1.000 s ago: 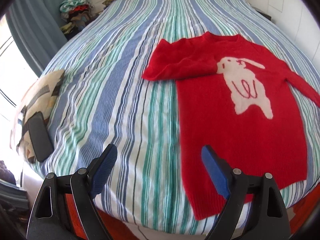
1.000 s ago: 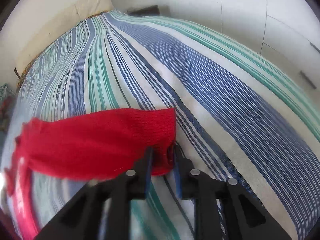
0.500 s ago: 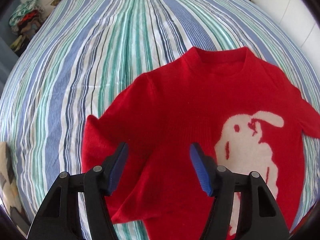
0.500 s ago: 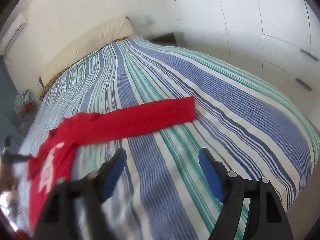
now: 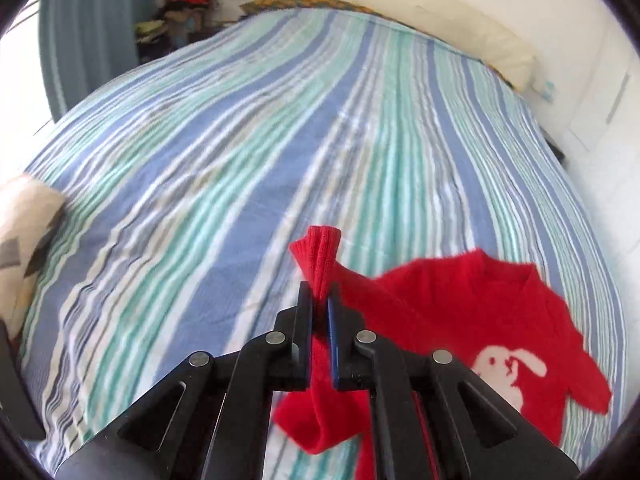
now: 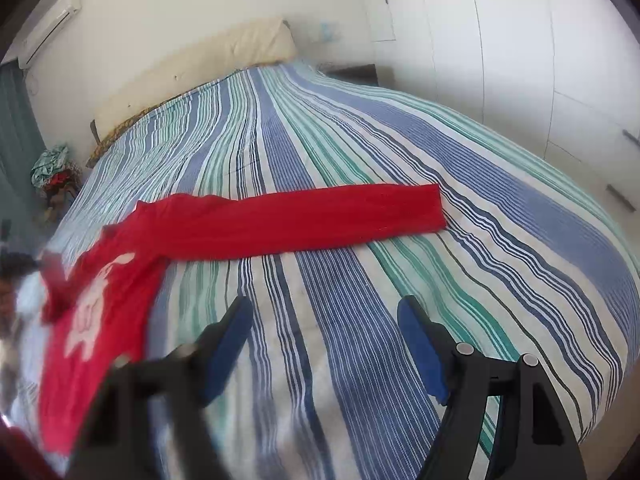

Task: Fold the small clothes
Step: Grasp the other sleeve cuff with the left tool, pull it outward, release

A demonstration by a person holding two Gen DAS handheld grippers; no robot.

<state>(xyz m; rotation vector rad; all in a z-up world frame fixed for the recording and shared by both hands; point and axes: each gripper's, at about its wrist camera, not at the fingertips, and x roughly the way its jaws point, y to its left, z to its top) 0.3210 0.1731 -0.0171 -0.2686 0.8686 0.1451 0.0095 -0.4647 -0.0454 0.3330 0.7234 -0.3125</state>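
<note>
Red knitwear is being gathered now, where a second ago the left tongs were hovering spread over the striped bedcover beside the sweater. Those left tongs (image 5: 320,300) have just been closing and are now pinching the ribbed cuff (image 5: 320,254) of one sleeve, which is sticking up above the blue pads while the rest of the sleeve is bunching below them at lower centre of the left view. The right tongs (image 6: 326,344), which were clamping the other sleeve a second ago, have been opening and are now standing spread and empty over the bedcover (image 6: 360,140). That released sleeve (image 6: 320,220) is lying flat and straight across the middle of the right view. The sweater (image 5: 480,320), a soft fuzzy knit with a white rabbit shape, is resting at lower right of the left view on thin blue, green and white stripes.
</note>
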